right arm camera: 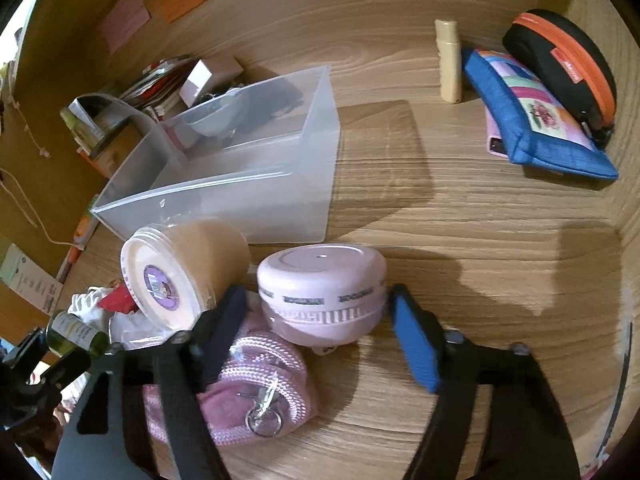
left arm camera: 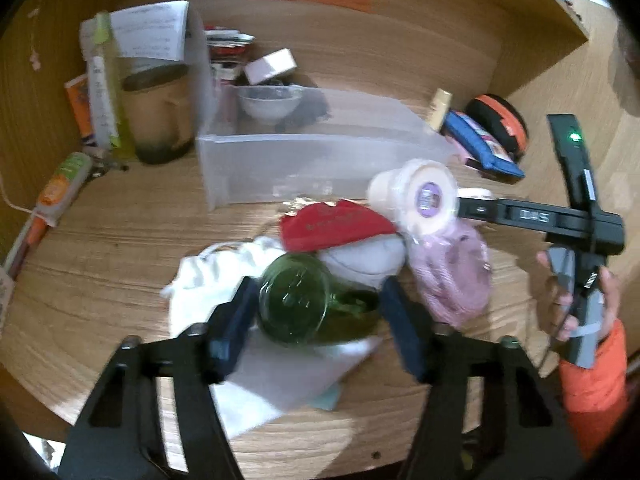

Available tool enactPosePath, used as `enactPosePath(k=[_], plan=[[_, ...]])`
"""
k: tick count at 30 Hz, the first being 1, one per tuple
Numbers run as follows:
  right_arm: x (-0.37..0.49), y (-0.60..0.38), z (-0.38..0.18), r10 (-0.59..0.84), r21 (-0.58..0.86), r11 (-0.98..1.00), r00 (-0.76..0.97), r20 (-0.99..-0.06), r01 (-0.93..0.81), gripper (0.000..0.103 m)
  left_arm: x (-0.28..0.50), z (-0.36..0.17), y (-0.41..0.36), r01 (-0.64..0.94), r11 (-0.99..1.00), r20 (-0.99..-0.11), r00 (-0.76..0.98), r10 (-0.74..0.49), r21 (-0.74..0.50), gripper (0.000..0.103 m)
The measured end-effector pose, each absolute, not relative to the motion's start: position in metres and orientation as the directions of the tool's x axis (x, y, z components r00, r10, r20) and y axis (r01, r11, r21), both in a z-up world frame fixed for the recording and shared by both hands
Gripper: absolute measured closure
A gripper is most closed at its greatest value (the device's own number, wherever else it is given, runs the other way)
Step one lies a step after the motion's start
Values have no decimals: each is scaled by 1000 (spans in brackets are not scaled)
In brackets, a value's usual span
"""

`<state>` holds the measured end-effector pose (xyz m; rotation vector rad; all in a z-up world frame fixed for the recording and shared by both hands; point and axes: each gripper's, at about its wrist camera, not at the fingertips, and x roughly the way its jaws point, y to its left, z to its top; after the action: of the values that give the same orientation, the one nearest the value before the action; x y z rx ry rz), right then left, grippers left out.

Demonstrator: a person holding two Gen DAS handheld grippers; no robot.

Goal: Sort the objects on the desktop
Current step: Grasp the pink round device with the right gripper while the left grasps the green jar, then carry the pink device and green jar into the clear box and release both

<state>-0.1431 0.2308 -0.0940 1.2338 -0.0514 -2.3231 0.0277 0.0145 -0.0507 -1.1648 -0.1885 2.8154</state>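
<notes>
- Straddling a green glass bottle (left arm camera: 296,300), the left gripper (left arm camera: 318,320) has its jaws spread, one dark blue pad on each side of the bottle; whether either pad touches the glass cannot be told through the blur.
- The bottle lies on its side on white paper (left arm camera: 276,380), with a white cloth bag (left arm camera: 208,280) just to its left.
- Beyond the bottle sit a red pouch (left arm camera: 332,226) and a pale rounded item, touching each other in a small heap.
- The right gripper (right arm camera: 316,328) is also released, its fingers (right arm camera: 414,344) wide apart and flanking a pink round container (right arm camera: 320,296) that stands on the wooden desk (right arm camera: 460,220); a gap shows between the blue right pad and the container.
- Under the left finger of that gripper lies a coil of pink rope (right arm camera: 260,380) with a metal ring and clasp, pressed against the container's base.
- A cream lidded tub (right arm camera: 180,268) with a purple label lies tipped on its side just left of the pink container, leaning near the front wall of a clear plastic bin (right arm camera: 256,184).
- Inside the bin, toward its back, are a small white bowl (left arm camera: 270,102) and something dark.
- Farther right on the desk, well apart from the heap, are a cream tube (right arm camera: 448,60) standing upright, a blue zip pouch (right arm camera: 532,124) and a black case with an orange zipper (right arm camera: 564,64), the last two overlapping.
- At the left rear stand a brown jar (left arm camera: 158,116) and folded papers.
</notes>
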Motion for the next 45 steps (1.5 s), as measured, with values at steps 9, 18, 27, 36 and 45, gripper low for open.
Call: enactPosePath(k=[9,18,27,36,45], plan=[[-137,231,-87,-435,243,-880,-491,-755,407,43,30,-42,14,-52,-986,-686,-713,148,-158,50],[-129,239,-59,-429,224,-890,-563,-706,398,43,32,-24,12,-69,-987,-649,-746,146,-142,56],[-119,237,-29,-446,224,-886,-617,-648,406,43,32,-7,2,-80,-986,-609,-778,154,-146,57],[-118,225,-4,-495,250,-864,-643,-584,437,43,16,20,-11,-81,-987,-561,-815,145,-138,57],[-125,207,16,-521,239,-848,-660,-541,474,43,-3,57,-15,-87,-992,-489,-864,118,-86,57]])
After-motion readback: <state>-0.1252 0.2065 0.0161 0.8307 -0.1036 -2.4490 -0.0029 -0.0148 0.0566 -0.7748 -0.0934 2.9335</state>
